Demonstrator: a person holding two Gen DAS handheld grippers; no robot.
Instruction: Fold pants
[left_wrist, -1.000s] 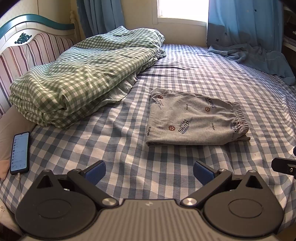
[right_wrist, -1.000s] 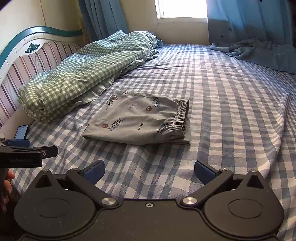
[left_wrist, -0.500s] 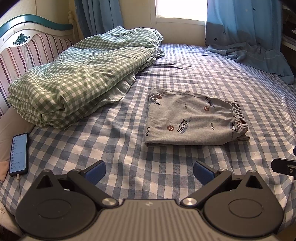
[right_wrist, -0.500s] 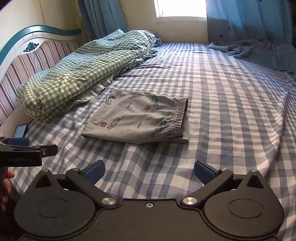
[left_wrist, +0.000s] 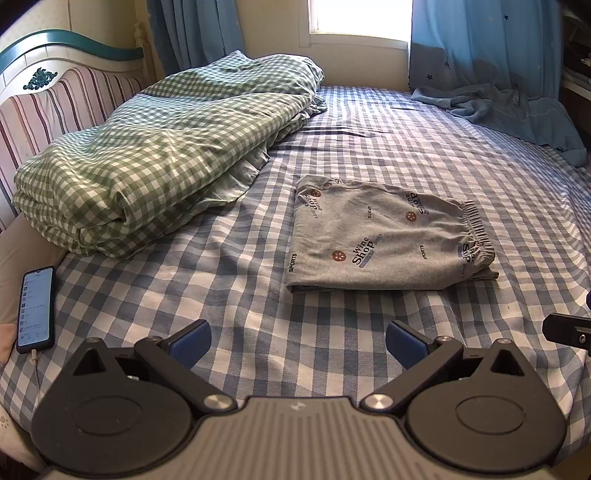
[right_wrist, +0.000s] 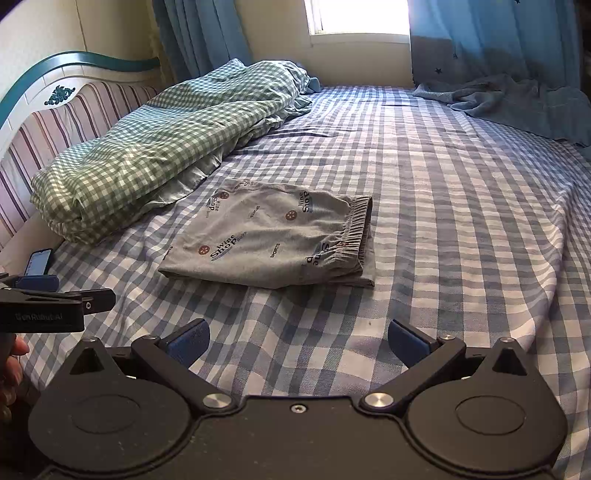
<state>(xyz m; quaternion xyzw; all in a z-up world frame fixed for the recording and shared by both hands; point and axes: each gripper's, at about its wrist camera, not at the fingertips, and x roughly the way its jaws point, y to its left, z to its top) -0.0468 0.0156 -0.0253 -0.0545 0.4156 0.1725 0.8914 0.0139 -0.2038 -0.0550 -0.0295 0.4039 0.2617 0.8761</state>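
Note:
Grey printed pants (left_wrist: 384, 240) lie folded into a flat rectangle on the blue checked bed sheet (left_wrist: 258, 332), waistband to the right. They also show in the right wrist view (right_wrist: 273, 243). My left gripper (left_wrist: 297, 341) is open and empty, held above the sheet short of the pants' near edge. My right gripper (right_wrist: 299, 341) is open and empty, also short of the pants. The left gripper shows at the left edge of the right wrist view (right_wrist: 55, 302).
A folded green checked quilt (left_wrist: 159, 147) lies at the left by the striped headboard (left_wrist: 55, 107). A phone (left_wrist: 36, 308) lies at the near left. A blue cloth (left_wrist: 517, 107) is heaped at the far right under the curtain.
Both grippers have drifted slightly; the pants and bedding lie as before. Both stay open.

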